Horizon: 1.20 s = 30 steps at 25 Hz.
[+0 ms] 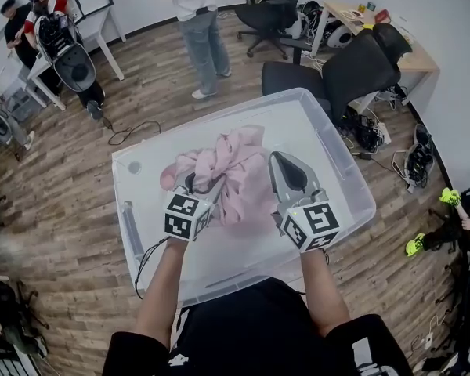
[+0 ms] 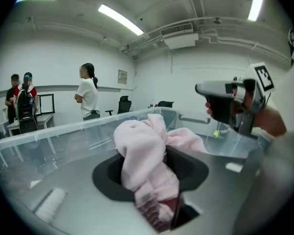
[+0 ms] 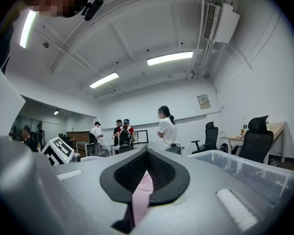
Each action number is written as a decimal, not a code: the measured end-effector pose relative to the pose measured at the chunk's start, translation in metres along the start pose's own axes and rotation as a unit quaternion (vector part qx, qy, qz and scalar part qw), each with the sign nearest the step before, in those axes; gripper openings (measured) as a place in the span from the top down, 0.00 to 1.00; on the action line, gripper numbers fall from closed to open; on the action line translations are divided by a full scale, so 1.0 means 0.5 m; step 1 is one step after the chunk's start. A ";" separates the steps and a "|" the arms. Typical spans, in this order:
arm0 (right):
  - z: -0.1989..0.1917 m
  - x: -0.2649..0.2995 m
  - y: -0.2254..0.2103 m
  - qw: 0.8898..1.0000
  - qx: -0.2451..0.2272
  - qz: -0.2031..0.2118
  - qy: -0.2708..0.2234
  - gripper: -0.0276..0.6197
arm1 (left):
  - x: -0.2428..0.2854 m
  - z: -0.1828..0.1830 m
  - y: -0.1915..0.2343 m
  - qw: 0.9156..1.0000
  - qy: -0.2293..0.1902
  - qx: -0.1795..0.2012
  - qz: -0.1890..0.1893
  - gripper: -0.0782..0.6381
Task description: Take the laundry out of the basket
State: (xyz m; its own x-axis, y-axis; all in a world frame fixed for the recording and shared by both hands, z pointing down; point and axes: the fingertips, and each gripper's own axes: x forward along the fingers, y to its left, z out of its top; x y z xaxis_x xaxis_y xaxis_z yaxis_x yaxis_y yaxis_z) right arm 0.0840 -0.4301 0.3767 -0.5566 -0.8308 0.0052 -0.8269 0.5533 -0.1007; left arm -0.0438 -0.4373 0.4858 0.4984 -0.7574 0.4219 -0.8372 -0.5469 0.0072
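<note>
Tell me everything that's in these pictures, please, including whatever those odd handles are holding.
Laundry: one piece, pink, bunched inside the basket.
Basket: one, clear plastic, centre of the head view.
Office chairs: at least two, black, beyond the basket.
Desk: one, wooden, far right corner.
Bystanders: at least three, far side of the room.
Left hand-held gripper: one, grey, shut on the laundry.
Right hand-held gripper: one, grey, shut on the laundry.

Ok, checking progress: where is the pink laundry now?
Head view, centre: the pink laundry is over the clear basket, the left gripper clamping its left side, the right gripper its right.
</note>
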 end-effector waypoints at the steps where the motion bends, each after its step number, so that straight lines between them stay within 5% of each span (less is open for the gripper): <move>1: 0.001 0.002 0.000 1.000 -0.001 0.002 0.000 0.96 | -0.008 0.018 -0.001 1.000 -0.012 -0.002 0.001 0.63; 13: 0.015 -0.001 0.022 1.000 -0.009 0.019 -0.003 0.96 | -0.125 0.179 -0.015 0.992 -0.126 0.008 0.028 0.63; 30: 0.061 -0.013 0.046 0.998 -0.027 0.054 -0.029 0.96 | -0.207 0.270 -0.078 0.978 -0.201 0.037 0.046 0.63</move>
State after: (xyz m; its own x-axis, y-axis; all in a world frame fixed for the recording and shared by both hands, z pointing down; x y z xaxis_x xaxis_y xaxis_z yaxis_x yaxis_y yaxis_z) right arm 0.0711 -0.4137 0.3440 -0.6375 -0.7680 -0.0612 -0.7669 0.6402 -0.0444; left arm -0.0323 -0.3857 0.3196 0.4821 -0.8757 0.0270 -0.8717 -0.4826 -0.0857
